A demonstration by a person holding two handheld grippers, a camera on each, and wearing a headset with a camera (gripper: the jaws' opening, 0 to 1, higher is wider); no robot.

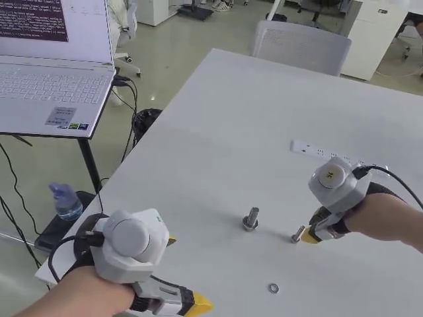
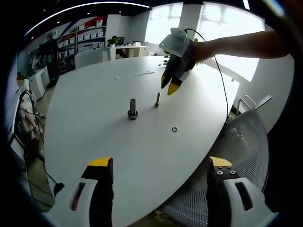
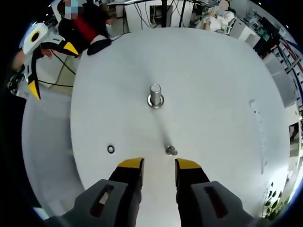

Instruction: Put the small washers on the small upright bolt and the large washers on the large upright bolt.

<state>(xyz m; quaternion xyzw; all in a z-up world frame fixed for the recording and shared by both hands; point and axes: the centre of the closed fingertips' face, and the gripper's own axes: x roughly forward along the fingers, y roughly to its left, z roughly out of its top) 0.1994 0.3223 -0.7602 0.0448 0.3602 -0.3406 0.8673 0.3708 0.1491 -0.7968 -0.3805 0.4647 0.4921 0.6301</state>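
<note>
Standing just beyond right fingers (image 3: 131,164), small bolt (image 3: 170,150)

A white counter (image 1: 264,132) stands on a pale, glossy floor (image 1: 178,46). A grey mesh chair (image 1: 301,45) is drawn up at its far edge. Off the left edge, an open laptop (image 1: 46,86) sits on a dark stand. A white power strip (image 1: 317,150) lies near the right edge. Bright windows (image 2: 213,28) and stocked shelves (image 2: 90,35) line the room.

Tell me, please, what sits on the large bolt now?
A metal ring sits around the foot of the large bolt; the shaft above it is bare. Whether this ring is one washer, several, or the bolt's own head is too small to tell.
</note>
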